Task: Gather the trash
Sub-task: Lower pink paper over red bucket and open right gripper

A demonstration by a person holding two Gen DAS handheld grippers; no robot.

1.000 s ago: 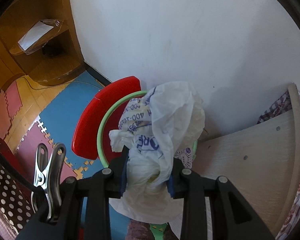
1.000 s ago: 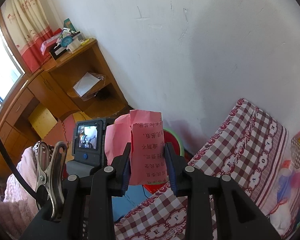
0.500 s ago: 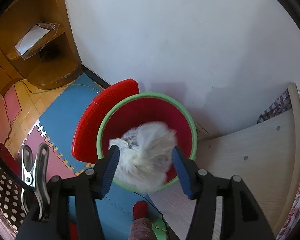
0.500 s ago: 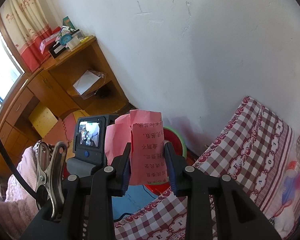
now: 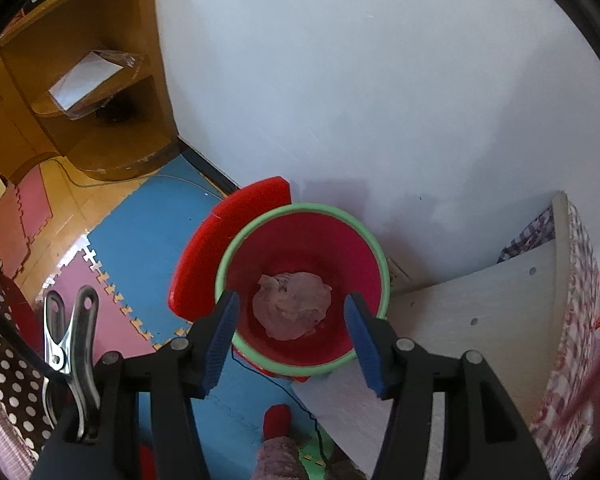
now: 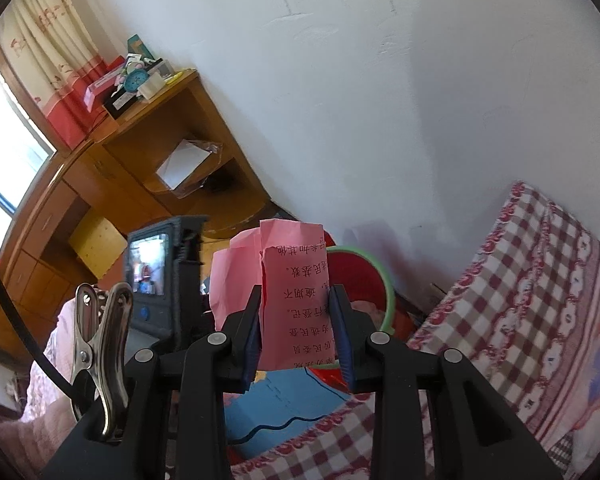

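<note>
A red bin with a green rim (image 5: 300,209) stands on the floor against the white wall, its red lid (image 5: 228,240) leaning behind it. A crumpled white plastic bag (image 5: 292,310) lies at the bin's bottom. My left gripper (image 5: 290,330) hangs open above the bin with nothing between its blue pads. In the right wrist view my right gripper (image 6: 296,330) is shut on a folded pink paper (image 6: 292,304) printed with dark characters. The bin (image 6: 382,280) shows behind that paper, and the left gripper's camera body (image 6: 160,276) sits to its left.
A wooden desk with shelves (image 5: 92,80) stands left along the wall. Blue and pink foam mats (image 5: 140,232) cover the floor. A pale bed board (image 5: 480,340) and checked bedding (image 6: 520,300) lie to the right of the bin. A person's slippered foot (image 5: 276,440) is below.
The left gripper opened and let the white bag drop into the red bin, then rose a little. The right gripper, still holding the pink paper, drifted closer to the bin.
</note>
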